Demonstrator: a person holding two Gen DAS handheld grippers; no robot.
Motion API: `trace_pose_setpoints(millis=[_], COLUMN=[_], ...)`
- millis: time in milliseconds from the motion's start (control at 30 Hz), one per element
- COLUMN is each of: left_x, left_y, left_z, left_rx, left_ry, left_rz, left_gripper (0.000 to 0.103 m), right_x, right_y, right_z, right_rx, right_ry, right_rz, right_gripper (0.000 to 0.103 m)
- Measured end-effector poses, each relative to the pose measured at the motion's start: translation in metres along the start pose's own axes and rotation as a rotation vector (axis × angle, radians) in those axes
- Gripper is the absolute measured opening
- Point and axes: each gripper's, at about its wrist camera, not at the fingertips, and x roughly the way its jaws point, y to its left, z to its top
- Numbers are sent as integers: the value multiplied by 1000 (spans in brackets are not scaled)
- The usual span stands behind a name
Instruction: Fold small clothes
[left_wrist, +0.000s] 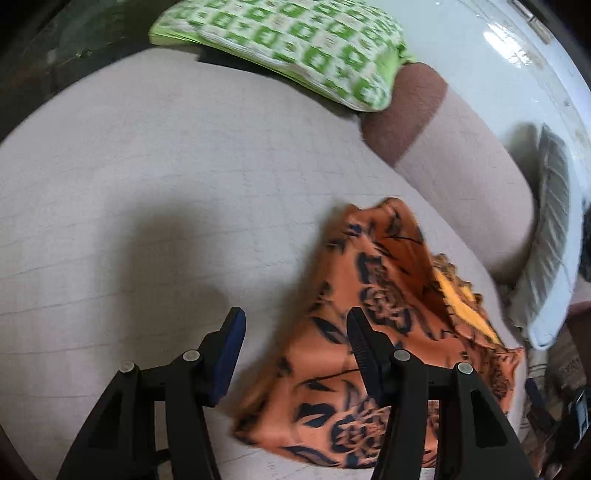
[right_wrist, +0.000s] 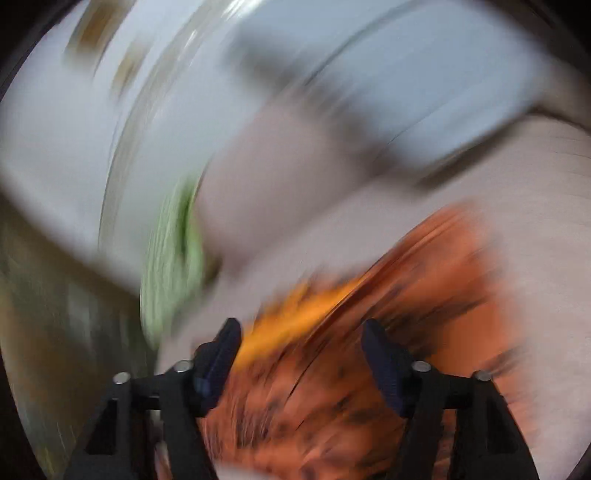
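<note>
Pale grey quilted sofa seat (left_wrist: 155, 177), bearing all items. Green-checked cushion (left_wrist: 295, 48), far edge. Orange floral garment (left_wrist: 369, 332), crumpled on the seat, right of centre. Left gripper (left_wrist: 295, 332), jaws apart, nothing clamped. Right gripper (right_wrist: 301, 354), jaws parted above the garment (right_wrist: 424, 295); view blurred.

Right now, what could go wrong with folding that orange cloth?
1. The cloth lies bunched with one corner sticking up; it may flop out of shape.
2. Both grippers, left and right, are open and hold nothing, so the fold could come undone.
3. The right view is badly blurred, so a grab may miss.
</note>
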Motion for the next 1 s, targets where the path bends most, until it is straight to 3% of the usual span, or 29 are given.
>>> trace_pose_setpoints(millis=[100,200,300,367,433,567,700,867,900,1000], left_x=[-1,7,20,24,26,37,37,38,42,45], left_y=[9,10,8,5,5,2,-3,-18,-17,-19], left_z=[-4,-8,-14,-16,-15,-6,0,-1,0,0], left_rx=[-7,17,65,89,108,120,135,204,201,198], left_ry=[16,68,120,137,137,151,145,95,94,81], left_rz=[36,51,60,56,57,54,63,133,152,167], left_gripper=[58,58,58,58,58,59,59,62,66,67], right_x=[83,139,201,234,249,233,175,88,75,57], right_y=[78,121,139,136,126,115,110,65,51,17], right_z=[-51,-81,-76,-50,-21,1,-10,-47,-60,-97], right_rx=[-179,-280,-265,-232,-150,-22,-129,-211,-213,-218], right_ry=[242,329,341,264,184,123,65,90,112,206], right_rz=[33,18,-57,-142,-174,-107,-94,-149,-189,-279], right_gripper=[38,39,39,37,37,38,40,40,40,39])
